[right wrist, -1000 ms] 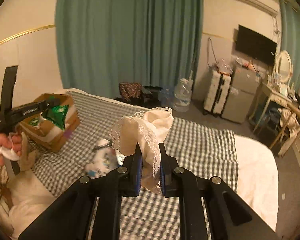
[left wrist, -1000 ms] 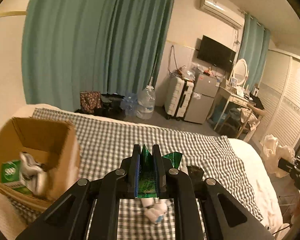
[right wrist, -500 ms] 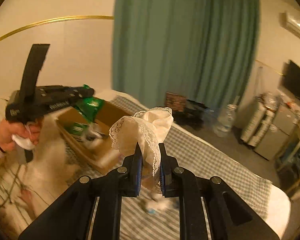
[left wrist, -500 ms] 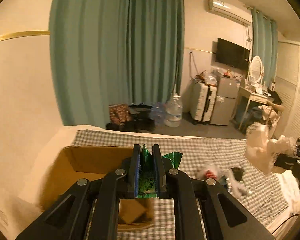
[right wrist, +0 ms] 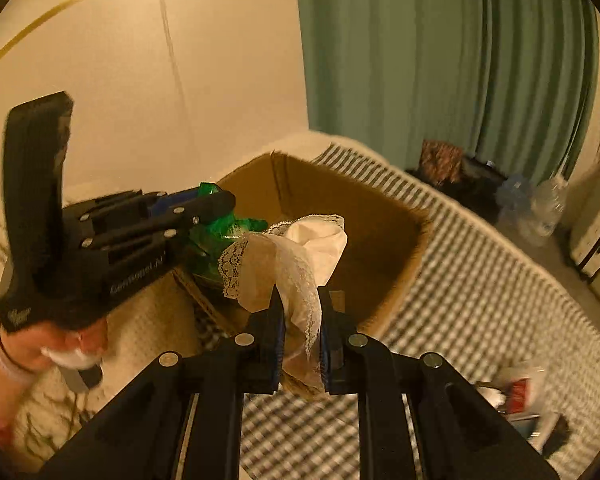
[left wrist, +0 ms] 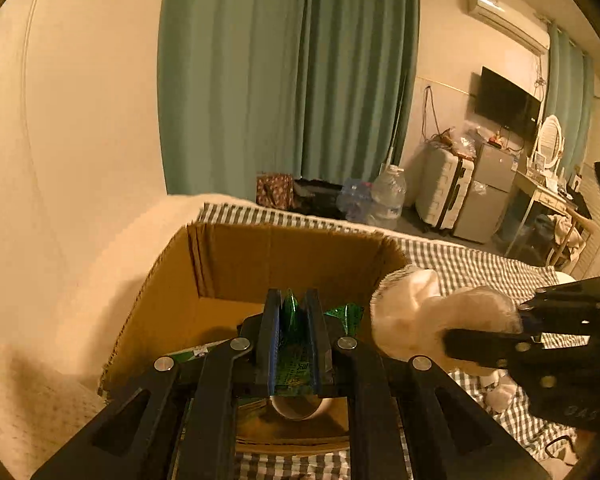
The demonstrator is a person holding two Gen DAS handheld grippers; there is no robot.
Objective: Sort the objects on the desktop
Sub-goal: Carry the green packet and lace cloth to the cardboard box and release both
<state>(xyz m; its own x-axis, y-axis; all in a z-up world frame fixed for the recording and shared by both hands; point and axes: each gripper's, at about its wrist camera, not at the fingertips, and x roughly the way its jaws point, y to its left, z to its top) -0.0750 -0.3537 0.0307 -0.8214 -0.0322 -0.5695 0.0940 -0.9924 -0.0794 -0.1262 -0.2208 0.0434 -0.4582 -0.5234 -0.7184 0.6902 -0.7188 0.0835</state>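
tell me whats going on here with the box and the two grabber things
A person is tidying loose items off a bed into an open cardboard box, with a handheld gripper in each hand. The left gripper is shut on a crinkly green wrapper and sits over the box opening. The right gripper is clamped on a cream lace-trimmed cloth at the box's rim. Neither item has been let go. A few other items lie inside the box, and more small things sit on the checked cover.

Black hand-held gripper (left wrist: 293,304) — blue pads, silver screws.
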